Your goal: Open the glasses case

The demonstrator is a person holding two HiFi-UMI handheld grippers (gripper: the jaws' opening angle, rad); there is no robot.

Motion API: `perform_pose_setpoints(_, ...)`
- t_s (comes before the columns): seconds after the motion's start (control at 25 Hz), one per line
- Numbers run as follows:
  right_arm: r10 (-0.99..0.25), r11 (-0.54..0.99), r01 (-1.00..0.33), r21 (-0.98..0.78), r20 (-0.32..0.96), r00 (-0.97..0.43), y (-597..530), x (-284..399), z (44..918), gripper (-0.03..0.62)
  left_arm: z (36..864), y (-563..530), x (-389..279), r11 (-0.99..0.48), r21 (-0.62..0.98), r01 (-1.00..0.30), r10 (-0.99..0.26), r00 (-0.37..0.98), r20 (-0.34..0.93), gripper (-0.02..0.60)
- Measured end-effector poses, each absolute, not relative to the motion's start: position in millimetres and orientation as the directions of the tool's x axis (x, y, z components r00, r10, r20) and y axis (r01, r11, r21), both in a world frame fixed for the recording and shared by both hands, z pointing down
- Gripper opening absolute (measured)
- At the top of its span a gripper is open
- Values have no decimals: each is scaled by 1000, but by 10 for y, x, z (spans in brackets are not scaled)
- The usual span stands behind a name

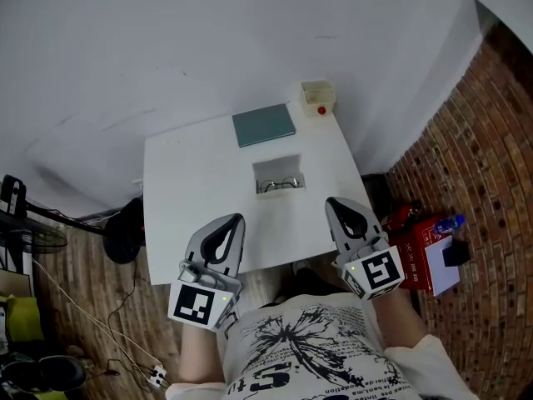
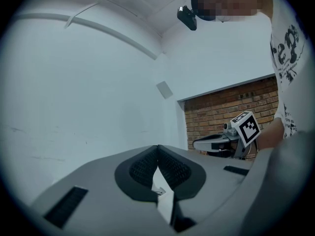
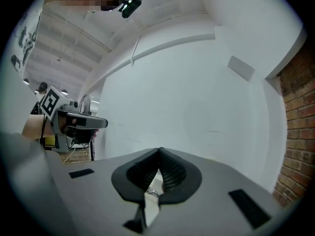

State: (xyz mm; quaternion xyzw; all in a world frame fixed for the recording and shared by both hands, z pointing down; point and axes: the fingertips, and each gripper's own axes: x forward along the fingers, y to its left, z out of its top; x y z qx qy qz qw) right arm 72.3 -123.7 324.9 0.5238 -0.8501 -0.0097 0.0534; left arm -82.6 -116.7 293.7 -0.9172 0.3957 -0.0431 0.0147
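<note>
On the white table (image 1: 183,198), a pale open case (image 1: 278,176) lies with a pair of glasses (image 1: 279,183) inside it. A flat teal rectangle (image 1: 263,125) lies just behind it. My left gripper (image 1: 236,220) is over the table's front edge, left of the case, shut and empty. At the front right my right gripper (image 1: 333,202) is also shut and empty. Both are short of the case and apart from it. In the left gripper view the jaws (image 2: 158,146) meet at their tips. The right gripper view shows its jaws (image 3: 160,150) closed too, with the glasses (image 3: 151,192) glimpsed below.
A small beige pot (image 1: 317,97) with a red thing in it stands at the table's far right corner. A fan (image 1: 25,232) and cables lie on the wooden floor at the left. A red box (image 1: 420,240) sits by the brick wall (image 1: 483,140) at the right.
</note>
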Motion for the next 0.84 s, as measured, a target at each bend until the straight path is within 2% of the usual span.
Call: perform_pose_setpoints(0.84,-889,452,-891,42,97,-447,-1523,762,3330,11,3055,-1511,-846,-655,-36,-754,-754,650,94,14)
